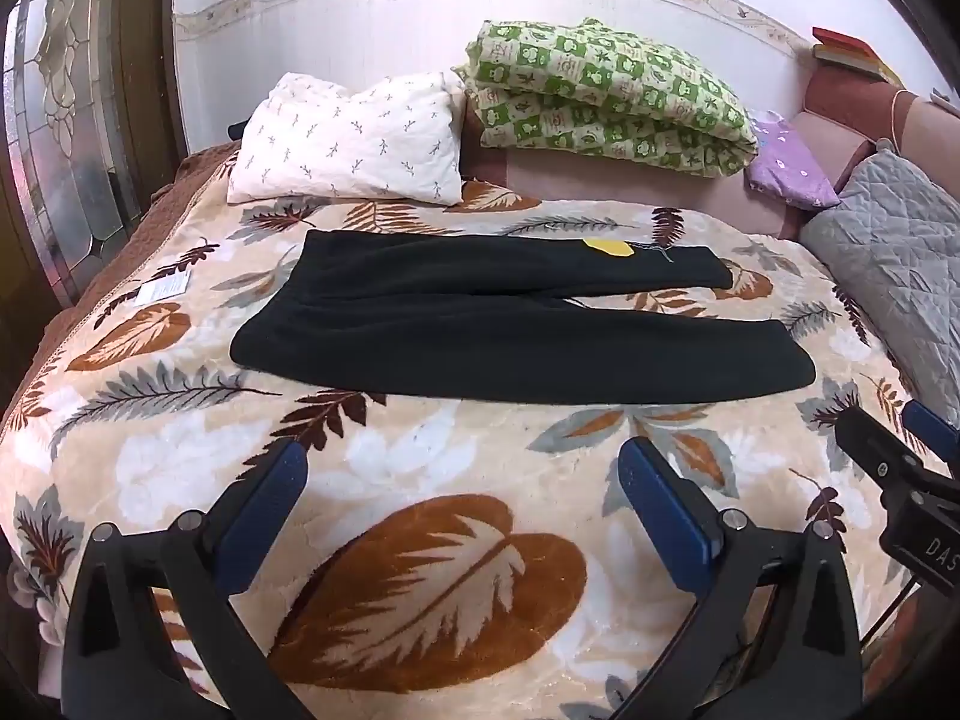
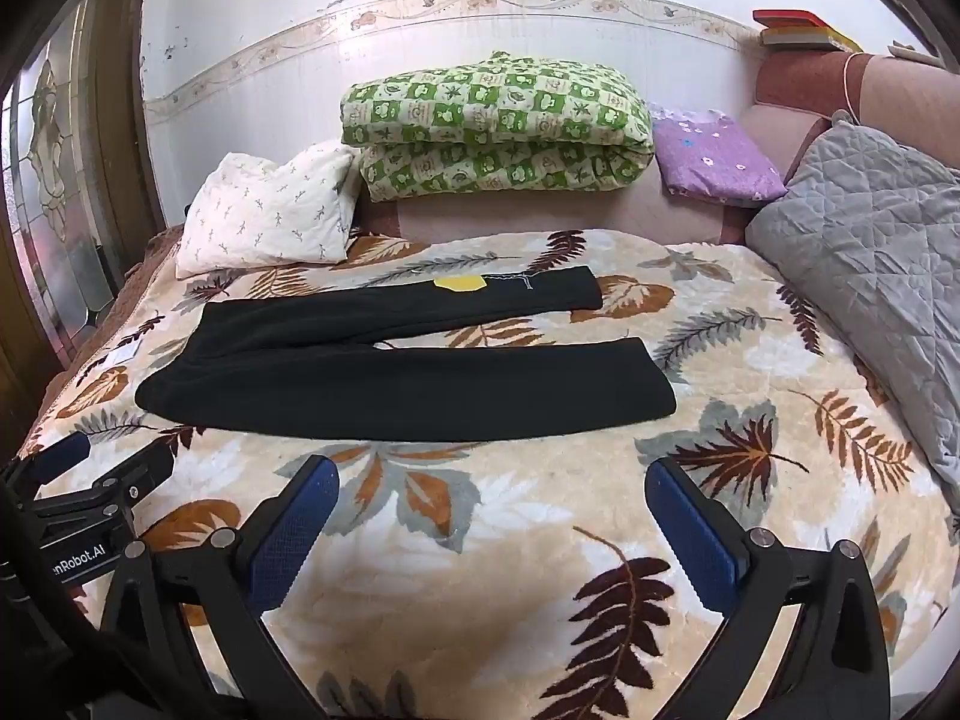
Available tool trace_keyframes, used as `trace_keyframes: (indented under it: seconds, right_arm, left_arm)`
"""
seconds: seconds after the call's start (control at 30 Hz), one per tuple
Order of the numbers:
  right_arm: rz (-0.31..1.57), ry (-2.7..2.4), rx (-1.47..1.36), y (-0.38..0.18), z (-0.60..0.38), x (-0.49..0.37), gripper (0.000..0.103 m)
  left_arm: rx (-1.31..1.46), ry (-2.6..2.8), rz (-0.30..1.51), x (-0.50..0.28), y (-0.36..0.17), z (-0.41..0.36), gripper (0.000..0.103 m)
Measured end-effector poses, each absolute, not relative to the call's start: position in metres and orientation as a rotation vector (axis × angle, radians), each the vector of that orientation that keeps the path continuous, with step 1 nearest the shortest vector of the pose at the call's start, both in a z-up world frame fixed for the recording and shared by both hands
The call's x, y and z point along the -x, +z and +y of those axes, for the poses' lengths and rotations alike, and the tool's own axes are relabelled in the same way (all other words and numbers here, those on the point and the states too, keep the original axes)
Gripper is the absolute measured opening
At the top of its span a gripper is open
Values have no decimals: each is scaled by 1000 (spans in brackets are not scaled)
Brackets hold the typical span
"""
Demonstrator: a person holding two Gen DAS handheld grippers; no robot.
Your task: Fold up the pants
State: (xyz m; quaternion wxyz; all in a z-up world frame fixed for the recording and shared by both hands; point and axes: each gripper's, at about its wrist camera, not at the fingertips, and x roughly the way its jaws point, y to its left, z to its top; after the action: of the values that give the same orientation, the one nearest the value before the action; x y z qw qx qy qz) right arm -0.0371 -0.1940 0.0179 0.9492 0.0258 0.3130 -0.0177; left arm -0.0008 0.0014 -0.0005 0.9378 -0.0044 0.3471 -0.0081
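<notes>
Black pants [image 1: 480,324] lie flat on the leaf-patterned blanket [image 1: 420,540], waist to the left, both legs spread to the right in a narrow V. A yellow tag [image 1: 609,247] sits on the far leg. The pants also show in the right wrist view [image 2: 408,372], with the tag [image 2: 459,283]. My left gripper [image 1: 462,468] is open and empty, above the blanket in front of the near leg. My right gripper [image 2: 492,486] is open and empty, also short of the near leg. The right gripper shows at the left view's right edge [image 1: 900,444]; the left gripper shows at the right view's left edge [image 2: 114,462].
A white pillow [image 1: 348,138], a folded green quilt [image 1: 606,102] and a purple cloth [image 1: 786,162] lie along the headboard. A grey quilted cover [image 1: 900,276] lies at the right. Books [image 2: 798,30] rest on the ledge. A glass door [image 1: 60,150] stands at the left.
</notes>
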Motion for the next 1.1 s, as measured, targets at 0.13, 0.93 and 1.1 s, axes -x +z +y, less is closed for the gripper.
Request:
trace_keyframes:
  seconds: [0.13, 0.93, 1.1]
  right_arm:
    - [636, -37, -53, 19, -195, 38, 102]
    - [630, -38, -51, 21, -195, 40, 102]
    - [628, -40, -51, 21, -196, 40, 102]
  left_arm:
    - [5, -13, 712, 1, -2, 2, 103]
    - [1, -15, 705, 1, -4, 4, 103]
    - [1, -15, 705, 1, -4, 4, 103]
